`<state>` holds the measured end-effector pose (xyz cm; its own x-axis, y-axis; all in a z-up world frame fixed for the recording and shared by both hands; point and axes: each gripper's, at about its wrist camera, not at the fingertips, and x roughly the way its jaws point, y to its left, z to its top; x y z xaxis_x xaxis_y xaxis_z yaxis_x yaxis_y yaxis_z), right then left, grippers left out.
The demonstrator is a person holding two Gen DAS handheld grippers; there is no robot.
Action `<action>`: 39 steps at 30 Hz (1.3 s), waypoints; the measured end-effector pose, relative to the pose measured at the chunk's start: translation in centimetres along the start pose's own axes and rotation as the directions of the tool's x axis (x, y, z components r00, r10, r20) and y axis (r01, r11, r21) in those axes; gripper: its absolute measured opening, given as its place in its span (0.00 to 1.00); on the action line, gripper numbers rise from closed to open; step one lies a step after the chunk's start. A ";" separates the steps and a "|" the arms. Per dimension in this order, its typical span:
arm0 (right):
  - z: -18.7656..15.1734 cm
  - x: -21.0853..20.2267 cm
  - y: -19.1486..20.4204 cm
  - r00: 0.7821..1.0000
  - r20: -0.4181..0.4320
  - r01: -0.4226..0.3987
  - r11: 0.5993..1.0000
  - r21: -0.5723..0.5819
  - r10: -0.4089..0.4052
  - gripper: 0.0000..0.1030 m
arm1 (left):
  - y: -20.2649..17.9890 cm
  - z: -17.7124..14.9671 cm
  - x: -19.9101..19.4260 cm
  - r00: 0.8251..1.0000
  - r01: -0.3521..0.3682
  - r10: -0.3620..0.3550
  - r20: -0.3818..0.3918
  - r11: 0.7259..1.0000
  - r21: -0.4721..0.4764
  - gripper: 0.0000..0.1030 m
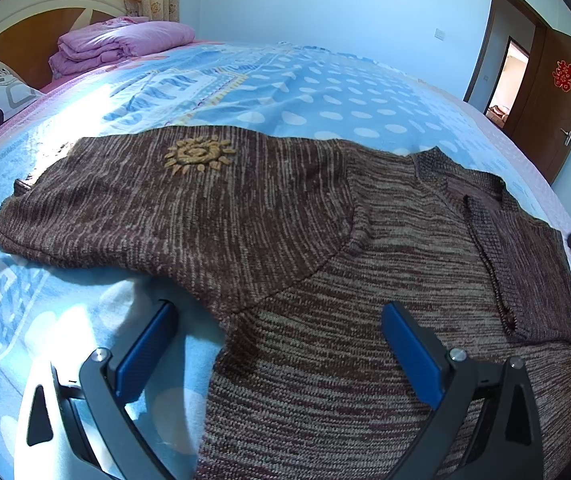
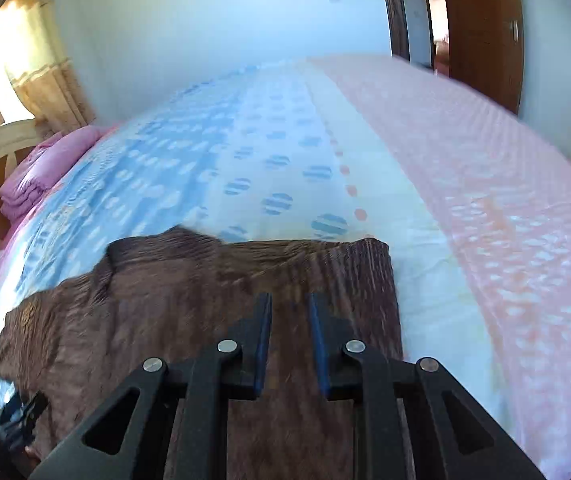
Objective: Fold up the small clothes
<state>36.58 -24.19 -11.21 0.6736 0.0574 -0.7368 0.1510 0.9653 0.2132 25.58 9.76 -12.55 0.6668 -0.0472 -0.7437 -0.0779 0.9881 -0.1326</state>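
**Mia:** The brown sweater lies flat on the bed. The left tool is spread wide above it, holding nothing.

**Ben:** The right tool is nearly pressed together, with a small gap. Nothing looks pinched.

**Mia:** If it grabs only the top layer, the fold could bunch up or slip crooked.

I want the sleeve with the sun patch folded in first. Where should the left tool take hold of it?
Grip the cuff end of the sleeve, coming from the outer side, low along the bedsheet. That free edge lies flat and clear of the sweater body, so the open left tool can slide one finger under.
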 end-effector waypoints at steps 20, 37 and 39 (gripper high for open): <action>-6.4 -3.7 0.8 0.995 0.046 0.087 0.991 -0.098 -0.083 0.21 | -0.2 0.1 0.2 1.000 -0.010 0.010 -0.009 1.000 0.009 1.00; -6.5 -3.0 1.0 0.994 0.060 0.094 0.990 -0.103 -0.088 0.36 | 17.8 4.0 -5.6 0.971 -0.178 0.235 0.051 0.845 -0.504 0.92; -6.6 -3.2 0.9 0.994 0.062 0.091 0.991 -0.100 -0.085 0.36 | 19.9 4.5 -4.2 0.976 -0.172 0.216 0.014 0.814 -0.555 0.79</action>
<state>29.75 -21.81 -12.91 0.7017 -0.0410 -0.7113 0.1386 0.9871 0.0798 24.55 30.25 -9.11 0.6444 0.1694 -0.7457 -0.5893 0.7315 -0.3431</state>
